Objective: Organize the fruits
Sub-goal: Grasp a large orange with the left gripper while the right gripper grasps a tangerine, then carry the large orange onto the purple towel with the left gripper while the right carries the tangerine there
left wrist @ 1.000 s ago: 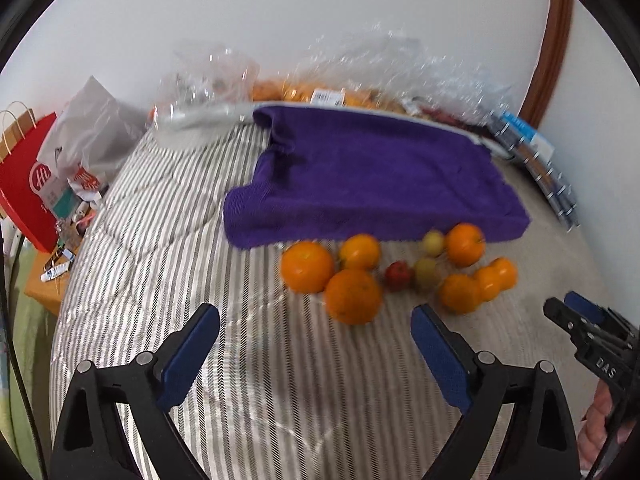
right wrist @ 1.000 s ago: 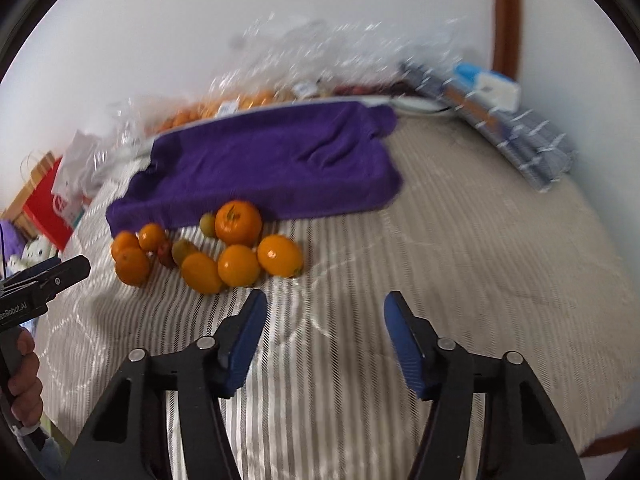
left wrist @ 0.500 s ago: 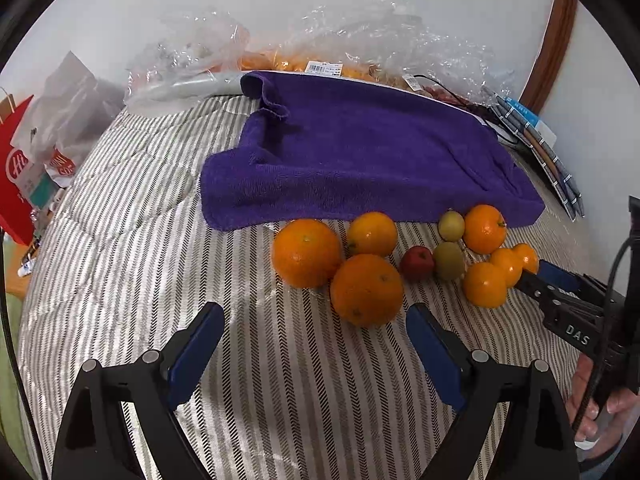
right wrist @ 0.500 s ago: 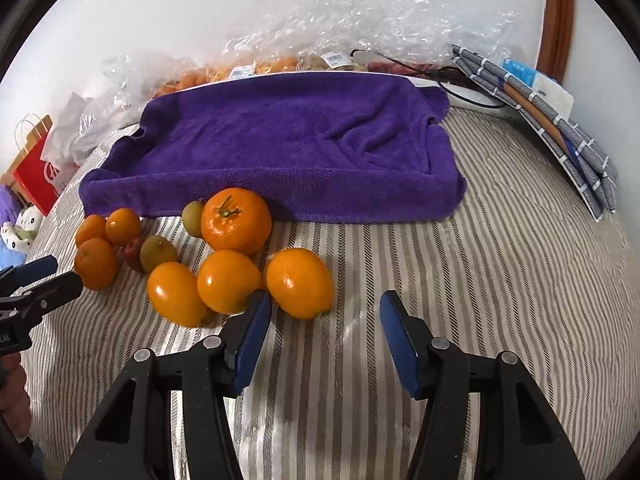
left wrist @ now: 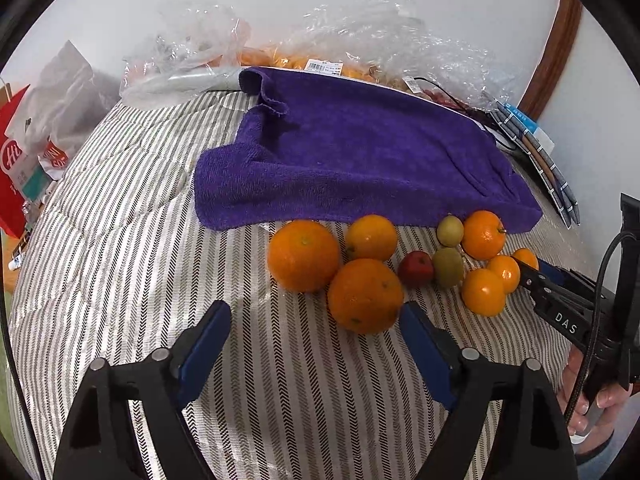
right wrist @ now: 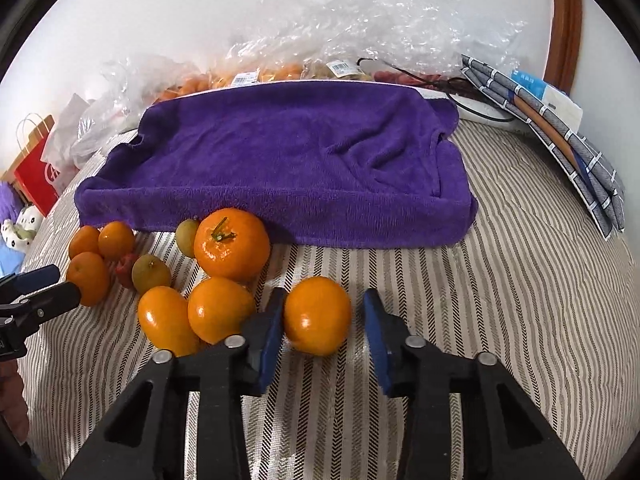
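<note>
Several oranges and smaller fruits lie clustered on the striped bedcover in front of a purple towel [left wrist: 360,160]. My right gripper [right wrist: 324,302] has a small orange [right wrist: 317,320] between its jaws, which are closing. The left pad touches the orange and a narrow gap shows at the right pad. My left gripper [left wrist: 314,328] is open and closing, with bare cover between most of its span. A large orange [left wrist: 365,296] sits just ahead of its right fingertip. Behind that one lie two more oranges [left wrist: 303,255], a small red fruit [left wrist: 416,268] and a greenish fruit [left wrist: 449,267].
Clear plastic bags of fruit [right wrist: 360,36] are heaped behind the towel by the wall. A folded checked cloth [right wrist: 568,136] lies at the right. Red paper bags [left wrist: 16,168] stand off the bed's left side. A hand [left wrist: 592,404] holds the right gripper's handle.
Both grippers have come down and closer to the fruit. The right jaws have narrowed around the small orange. The left jaws have narrowed slightly.
</note>
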`<state>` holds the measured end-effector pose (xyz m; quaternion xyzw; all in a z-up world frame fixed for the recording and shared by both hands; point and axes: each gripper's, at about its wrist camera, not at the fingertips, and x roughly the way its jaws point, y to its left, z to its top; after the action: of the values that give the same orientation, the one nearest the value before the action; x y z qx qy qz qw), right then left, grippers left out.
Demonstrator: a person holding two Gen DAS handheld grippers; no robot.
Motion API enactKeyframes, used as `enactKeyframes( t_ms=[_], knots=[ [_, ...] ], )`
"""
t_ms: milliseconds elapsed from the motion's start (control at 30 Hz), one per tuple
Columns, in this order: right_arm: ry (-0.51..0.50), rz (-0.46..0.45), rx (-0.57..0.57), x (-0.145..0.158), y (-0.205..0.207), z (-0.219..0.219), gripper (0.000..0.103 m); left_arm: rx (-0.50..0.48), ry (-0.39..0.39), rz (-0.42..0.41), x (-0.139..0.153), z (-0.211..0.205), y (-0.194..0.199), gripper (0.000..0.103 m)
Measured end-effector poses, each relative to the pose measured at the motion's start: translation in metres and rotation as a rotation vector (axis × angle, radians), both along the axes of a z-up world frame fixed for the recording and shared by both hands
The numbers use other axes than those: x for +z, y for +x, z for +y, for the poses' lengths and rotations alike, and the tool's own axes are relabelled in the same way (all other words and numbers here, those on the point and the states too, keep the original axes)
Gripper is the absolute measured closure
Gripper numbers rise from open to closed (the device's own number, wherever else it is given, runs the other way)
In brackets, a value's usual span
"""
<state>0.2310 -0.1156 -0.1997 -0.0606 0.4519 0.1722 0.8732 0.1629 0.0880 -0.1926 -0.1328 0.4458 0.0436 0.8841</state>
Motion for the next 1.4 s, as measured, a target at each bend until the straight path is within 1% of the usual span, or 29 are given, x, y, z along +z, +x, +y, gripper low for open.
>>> enactKeyframes(
  t_ms=[33, 67, 233, 400, 567, 767, 800, 833, 867, 967, 1100, 1267, 1400],
  knots=[
    [0.002, -0.001, 0.002, 0.0, 0.0, 0.0, 0.071, -0.003, -0.003, 0.0, 0.0, 0.0, 0.0, 0.024],
    [0.005, -0.002, 0.004, 0.0, 0.0, 0.0, 0.071, -0.005, -0.004, 0.0, 0.0, -0.001, 0.0, 0.026],
    [0.023, 0.003, 0.003, 0.001, -0.002, -0.004, 0.071, -0.025, -0.026, -0.006, 0.003, -0.005, -0.002, 0.043],
    [0.033, 0.0, -0.008, 0.003, -0.006, -0.013, 0.071, -0.019, -0.036, -0.002, 0.004, -0.008, 0.0, 0.043],
    [0.035, 0.014, -0.022, 0.001, -0.009, -0.026, 0.071, -0.008, -0.06, 0.018, -0.002, -0.012, 0.011, 0.043],
    [0.041, 0.02, -0.031, 0.002, -0.017, -0.043, 0.071, 0.03, -0.031, -0.014, -0.004, -0.018, 0.016, 0.043],
    [0.044, 0.02, -0.032, 0.002, -0.018, -0.045, 0.071, 0.025, -0.031, -0.021, -0.004, -0.019, 0.016, 0.049],
    [0.048, 0.021, -0.033, 0.002, -0.019, -0.047, 0.071, 0.015, -0.03, -0.022, -0.004, -0.02, 0.016, 0.06],
    [0.053, 0.023, -0.034, 0.002, -0.02, -0.048, 0.071, 0.008, -0.021, -0.02, -0.004, -0.02, 0.016, 0.063],
    [0.068, 0.031, -0.038, 0.003, -0.022, -0.051, 0.071, -0.02, -0.032, -0.015, -0.003, -0.021, 0.016, 0.063],
    [0.05, 0.035, -0.033, 0.003, -0.024, -0.048, 0.071, -0.019, -0.055, -0.012, -0.001, -0.017, 0.011, 0.063],
    [0.027, 0.026, -0.026, 0.003, -0.03, -0.046, 0.071, -0.019, -0.042, -0.007, 0.003, -0.016, 0.003, 0.063],
    [0.019, 0.026, -0.031, 0.005, -0.034, -0.048, 0.071, -0.015, -0.053, -0.009, 0.008, -0.015, -0.003, 0.063]
  ],
)
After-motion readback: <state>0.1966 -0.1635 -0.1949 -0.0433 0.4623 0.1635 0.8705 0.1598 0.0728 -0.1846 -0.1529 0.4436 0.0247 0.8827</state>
